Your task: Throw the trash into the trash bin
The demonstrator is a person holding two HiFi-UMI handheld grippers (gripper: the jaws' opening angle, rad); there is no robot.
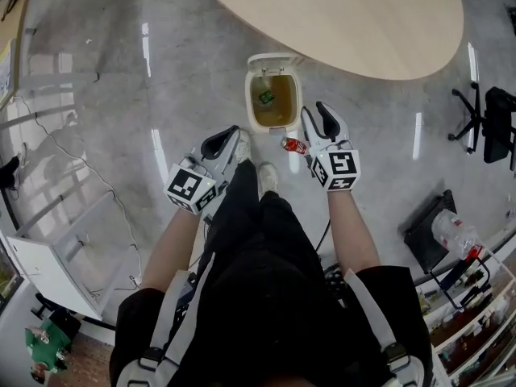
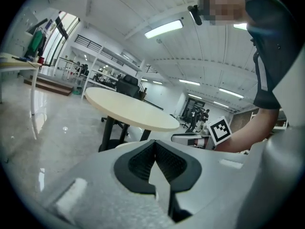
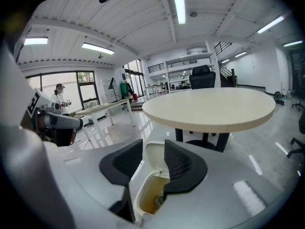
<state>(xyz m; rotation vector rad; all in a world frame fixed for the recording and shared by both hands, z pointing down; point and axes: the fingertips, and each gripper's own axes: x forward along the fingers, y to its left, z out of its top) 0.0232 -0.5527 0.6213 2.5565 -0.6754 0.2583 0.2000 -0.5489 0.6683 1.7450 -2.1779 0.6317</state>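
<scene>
Trash bin (image 1: 250, 107) stands on the floor just past our grippers. Close to us, our left gripper (image 1: 235, 139) has its jaws squeezed together on nothing. Our right gripper (image 1: 314, 111) has its jaws apart, holding nothing. Green trash (image 1: 266, 97) lies inside the open bin. Behind it is a round table (image 1: 363, 14).

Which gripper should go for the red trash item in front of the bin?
Right. The right gripper sits right beside the red trash item, jaws apart and empty; the left gripper is farther off, jaws shut.
</scene>
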